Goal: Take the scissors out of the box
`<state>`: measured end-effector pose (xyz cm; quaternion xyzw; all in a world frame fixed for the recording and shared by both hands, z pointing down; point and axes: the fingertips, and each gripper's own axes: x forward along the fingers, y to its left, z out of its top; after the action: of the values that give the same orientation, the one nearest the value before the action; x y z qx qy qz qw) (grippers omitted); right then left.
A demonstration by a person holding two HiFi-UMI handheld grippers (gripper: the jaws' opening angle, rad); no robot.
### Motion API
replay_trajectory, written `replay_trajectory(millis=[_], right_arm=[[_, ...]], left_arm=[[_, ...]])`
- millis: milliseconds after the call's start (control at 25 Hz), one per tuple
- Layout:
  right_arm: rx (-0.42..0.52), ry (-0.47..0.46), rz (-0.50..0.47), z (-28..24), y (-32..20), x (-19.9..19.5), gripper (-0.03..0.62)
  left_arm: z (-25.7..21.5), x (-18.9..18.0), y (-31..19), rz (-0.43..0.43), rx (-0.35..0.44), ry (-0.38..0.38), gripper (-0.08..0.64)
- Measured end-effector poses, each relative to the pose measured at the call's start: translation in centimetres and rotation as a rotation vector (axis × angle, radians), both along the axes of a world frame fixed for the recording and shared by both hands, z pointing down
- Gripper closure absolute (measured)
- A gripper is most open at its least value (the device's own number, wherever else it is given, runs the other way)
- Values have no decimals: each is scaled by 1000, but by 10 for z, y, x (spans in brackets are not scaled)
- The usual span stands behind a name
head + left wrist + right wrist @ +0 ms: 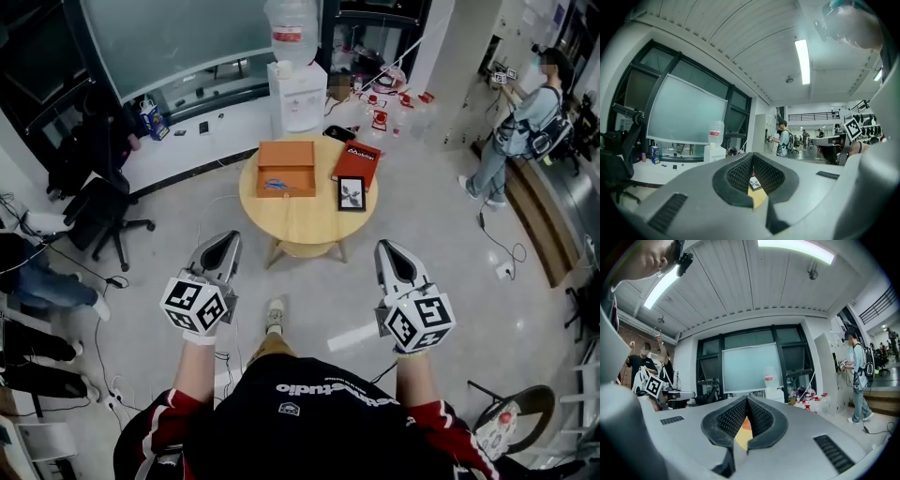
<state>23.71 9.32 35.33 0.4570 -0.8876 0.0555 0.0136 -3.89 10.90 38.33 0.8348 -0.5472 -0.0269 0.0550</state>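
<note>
An open orange box [286,169] stands on the far left part of a round wooden table [307,223]. Blue-handled scissors [276,185] lie inside it. My left gripper [228,240] and right gripper [388,249] hang in the air in front of the table, well short of the box. Both are shut with nothing between their tips. In the left gripper view, the left gripper [752,155] shows a sliver of table and a framed picture [754,183] through the hollow behind its tips. The right gripper [746,399] shows a bit of the orange box [746,424] the same way.
A red book [357,161] and a black-framed picture [352,193] lie on the table's right side. Behind the table stands a water dispenser [298,92]. A black office chair [105,214] is at the left, and a person [516,131] stands at the far right. Cables run over the floor.
</note>
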Motion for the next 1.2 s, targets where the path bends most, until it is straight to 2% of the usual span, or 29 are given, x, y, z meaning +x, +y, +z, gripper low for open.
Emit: replay_trajectory(millis=[360,880,1200], right_arm=[[13,6,32,-15,-85,-35,566],[-10,36,81,-20,-205,-115,566],[-8,58,79,-29,-263,-164,566]], left_arm=[[-6,-31,-95,43,7,7,541],[-6,-106,-226,105,-11,15,541],[-6,-142,-282,140,2,33,541]])
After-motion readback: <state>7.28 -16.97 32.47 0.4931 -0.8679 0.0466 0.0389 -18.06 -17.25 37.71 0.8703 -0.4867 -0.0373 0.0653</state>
